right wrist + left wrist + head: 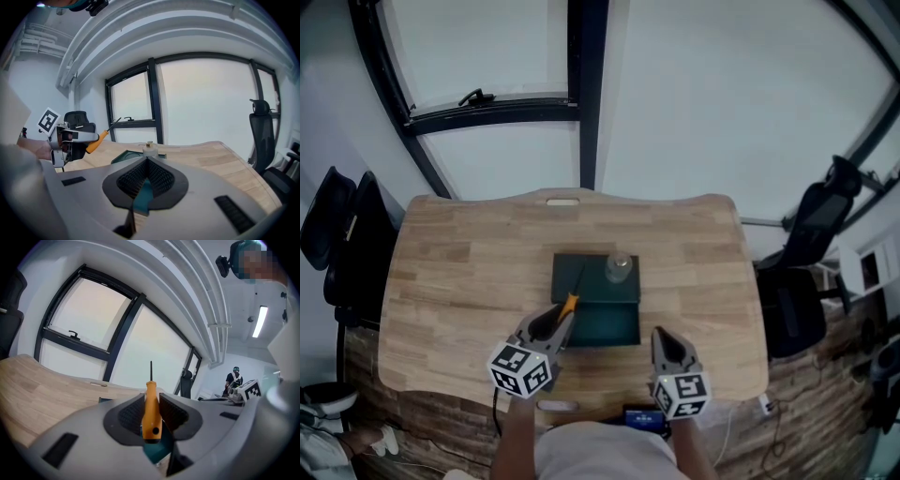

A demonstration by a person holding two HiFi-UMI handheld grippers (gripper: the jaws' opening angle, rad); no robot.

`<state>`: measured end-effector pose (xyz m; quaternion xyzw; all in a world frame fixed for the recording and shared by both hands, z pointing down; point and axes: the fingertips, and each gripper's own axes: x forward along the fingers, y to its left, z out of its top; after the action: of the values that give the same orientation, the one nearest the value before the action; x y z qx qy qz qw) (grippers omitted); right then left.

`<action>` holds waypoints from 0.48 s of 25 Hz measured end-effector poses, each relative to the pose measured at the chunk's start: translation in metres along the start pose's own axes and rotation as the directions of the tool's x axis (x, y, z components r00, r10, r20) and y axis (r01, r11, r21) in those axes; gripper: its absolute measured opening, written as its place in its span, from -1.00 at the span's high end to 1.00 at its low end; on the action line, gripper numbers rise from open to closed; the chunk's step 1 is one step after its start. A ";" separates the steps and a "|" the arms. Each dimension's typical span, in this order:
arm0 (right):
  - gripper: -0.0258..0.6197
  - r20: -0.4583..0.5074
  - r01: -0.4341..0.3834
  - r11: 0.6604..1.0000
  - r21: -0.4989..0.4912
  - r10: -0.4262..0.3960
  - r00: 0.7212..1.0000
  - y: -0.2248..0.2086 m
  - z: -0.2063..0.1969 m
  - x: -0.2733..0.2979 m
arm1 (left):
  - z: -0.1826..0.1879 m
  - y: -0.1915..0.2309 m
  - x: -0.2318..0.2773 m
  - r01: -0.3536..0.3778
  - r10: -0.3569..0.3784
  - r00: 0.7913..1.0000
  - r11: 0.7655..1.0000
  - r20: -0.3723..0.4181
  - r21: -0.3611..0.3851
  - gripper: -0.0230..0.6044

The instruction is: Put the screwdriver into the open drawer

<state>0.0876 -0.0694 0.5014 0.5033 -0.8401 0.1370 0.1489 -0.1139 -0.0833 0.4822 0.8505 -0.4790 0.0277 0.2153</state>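
Note:
My left gripper point(558, 322) is shut on the orange handle of the screwdriver point(570, 301), held just in front of and left of the dark green drawer unit point(581, 267). Its thin black shaft slants up over the unit. In the left gripper view the handle point(151, 408) stands upright, pinched between the pads point(131, 414). The open drawer point(614, 325) juts toward me between the grippers. My right gripper point(664, 339) hangs to the drawer's right, shut and empty, with its jaw tips meeting point(147, 160). From the right gripper view the screwdriver point(96, 139) shows at the left.
A small clear jar point(619, 267) with a pale lid point(149, 149) stands on top of the drawer unit. The wooden table point(469, 272) has a cable slot at its far edge. Black office chairs point(811, 225) stand at both sides, windows behind.

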 end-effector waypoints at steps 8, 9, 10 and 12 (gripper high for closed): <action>0.93 -0.036 -0.022 1.000 0.017 0.022 0.999 -0.005 -0.015 0.011 | -0.017 0.003 0.007 -0.006 0.006 0.998 1.000 -0.055 -0.002 0.61; 0.93 -0.040 -0.022 1.000 0.020 0.023 0.999 -0.006 -0.017 0.012 | -0.019 0.003 0.008 -0.006 0.006 0.998 1.000 -0.062 0.000 0.61; 0.93 -0.042 -0.022 0.999 0.025 0.023 0.999 -0.007 -0.018 0.014 | -0.021 0.003 0.009 -0.005 0.005 0.998 1.000 -0.070 0.002 0.61; 0.93 -0.047 -0.022 0.999 0.033 0.023 0.999 -0.009 -0.020 0.016 | -0.025 0.002 0.011 -0.002 0.003 0.996 1.000 -0.088 0.008 0.61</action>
<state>0.0910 -0.0786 0.5267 0.4928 -0.8397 0.1639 0.1589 -0.1060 -0.0831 0.5086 0.8488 -0.4699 0.0672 0.2329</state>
